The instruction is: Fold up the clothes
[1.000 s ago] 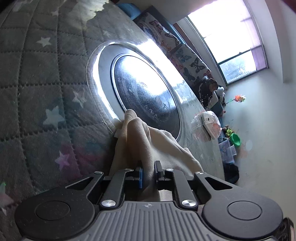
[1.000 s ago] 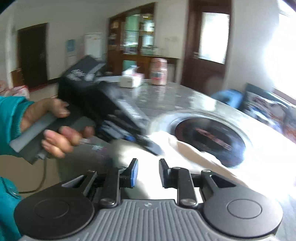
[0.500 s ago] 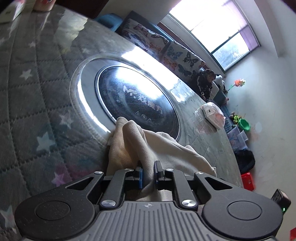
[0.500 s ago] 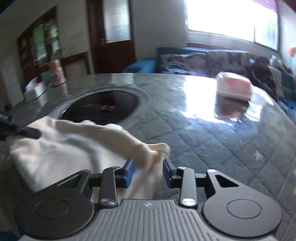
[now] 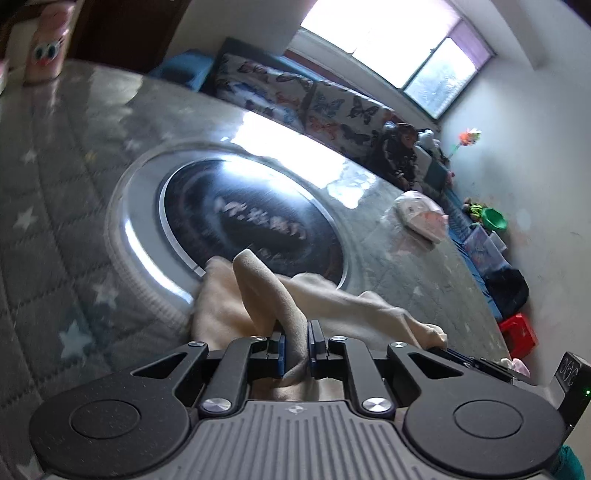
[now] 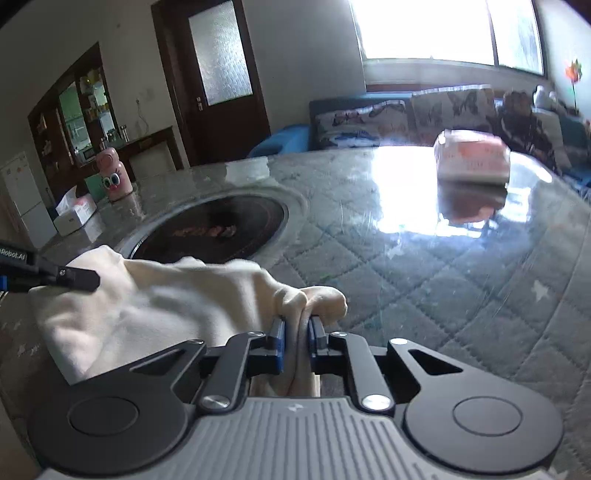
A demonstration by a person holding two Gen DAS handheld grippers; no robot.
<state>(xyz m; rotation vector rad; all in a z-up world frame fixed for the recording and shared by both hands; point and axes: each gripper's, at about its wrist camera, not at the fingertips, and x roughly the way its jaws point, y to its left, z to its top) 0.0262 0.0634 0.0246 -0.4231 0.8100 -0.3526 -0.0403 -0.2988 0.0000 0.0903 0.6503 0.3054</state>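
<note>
A: So, nearest first. Left gripper [image 5: 296,345] is clamped tight on a raised fold of the cream garment [image 5: 258,295], cloth pinched btwn the blue pads.

B: And the right gripper [image 6: 297,341]?

A: Its jaws have just been closing, and now they're squeezed onto a bunched corner of the same garment, fabric bulging out above the pads.

B: Where's the garment overall?

A: Draped btwn the two tools, near edge of the table [image 6: 443,295], w/ its far side lying just onto the rim of the round black hob [image 5: 243,221] set in the tabletop. In the right wrist view the left tool's dark finger pokes in from the left edge, touching the cloth's far corner.

B: Table surface?

A: Grey quilted cover w/ pale stars under a glossy clear sheet, strong window glare.

B: Further out?

A: Pink-white tissue pack [image 6: 472,158] across the table, well apart from the cloth. Pink cartoon-eyed bottle [image 6: 112,173] and a white box [image 6: 75,214] at the far left edge. Beyond that, sofa w/ butterfly cushions [image 5: 314,107] under a bright window [image 6: 443,29], dark wooden door [image 6: 218,81] to the left.
</note>
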